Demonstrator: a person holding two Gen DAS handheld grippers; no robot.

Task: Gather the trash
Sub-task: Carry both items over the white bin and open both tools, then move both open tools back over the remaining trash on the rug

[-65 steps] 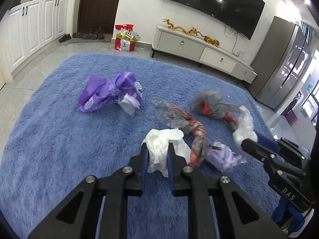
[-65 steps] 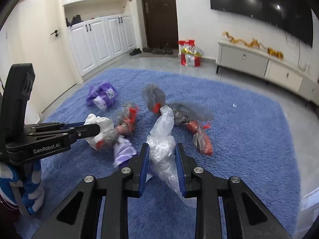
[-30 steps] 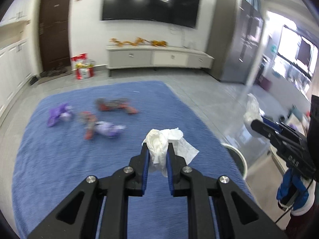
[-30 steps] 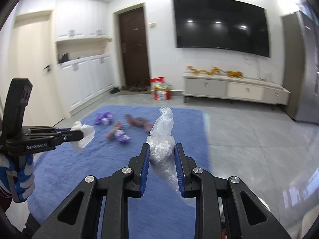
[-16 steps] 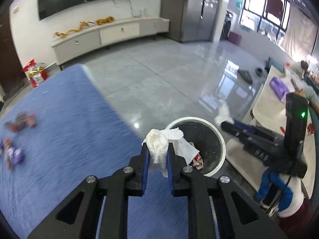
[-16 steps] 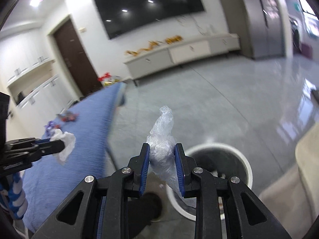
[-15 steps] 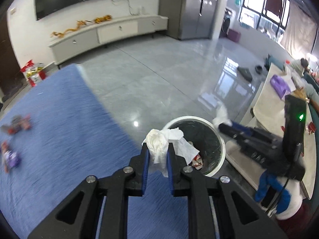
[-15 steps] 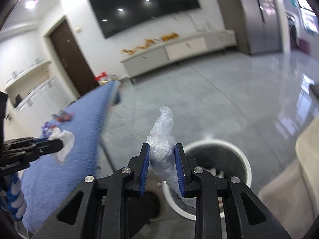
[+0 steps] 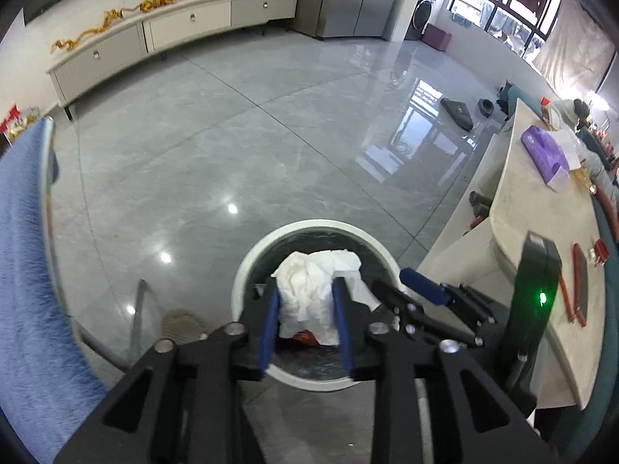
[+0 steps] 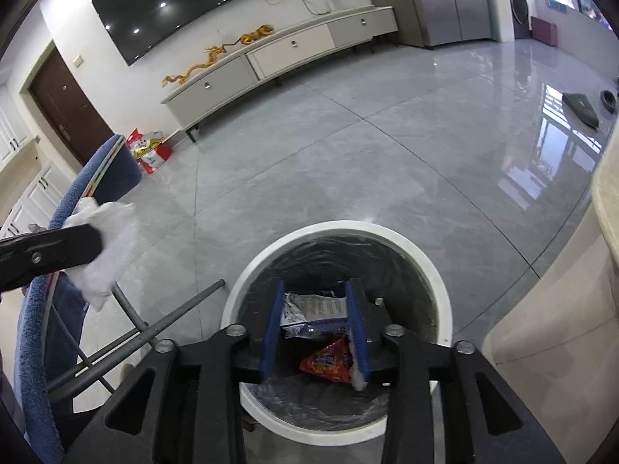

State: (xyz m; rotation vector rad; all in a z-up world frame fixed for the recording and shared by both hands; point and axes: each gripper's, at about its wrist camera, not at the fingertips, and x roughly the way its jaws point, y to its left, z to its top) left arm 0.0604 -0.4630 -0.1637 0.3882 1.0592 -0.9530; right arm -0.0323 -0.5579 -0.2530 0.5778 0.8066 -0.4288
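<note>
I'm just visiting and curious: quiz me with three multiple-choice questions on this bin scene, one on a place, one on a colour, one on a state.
1. Where is the white tissue?
A. between the left gripper's pads, above the bin
B. on the rug
C. on the counter

2. What colour is the bin's rim?
A. red
B. white
C. black

3. What is between the right gripper's pads?
A. a bottle
B. a tissue
C. nothing held

Answers: 1 A, the tissue sits between the opening jaws over the bin. 2 B, the round rim is white. 3 C, only trash down in the bin shows through the opening jaws.

We cannot read the print on the wrappers (image 10: 315,311) in the bin (image 10: 433,270); gripper fingers hide part.
</note>
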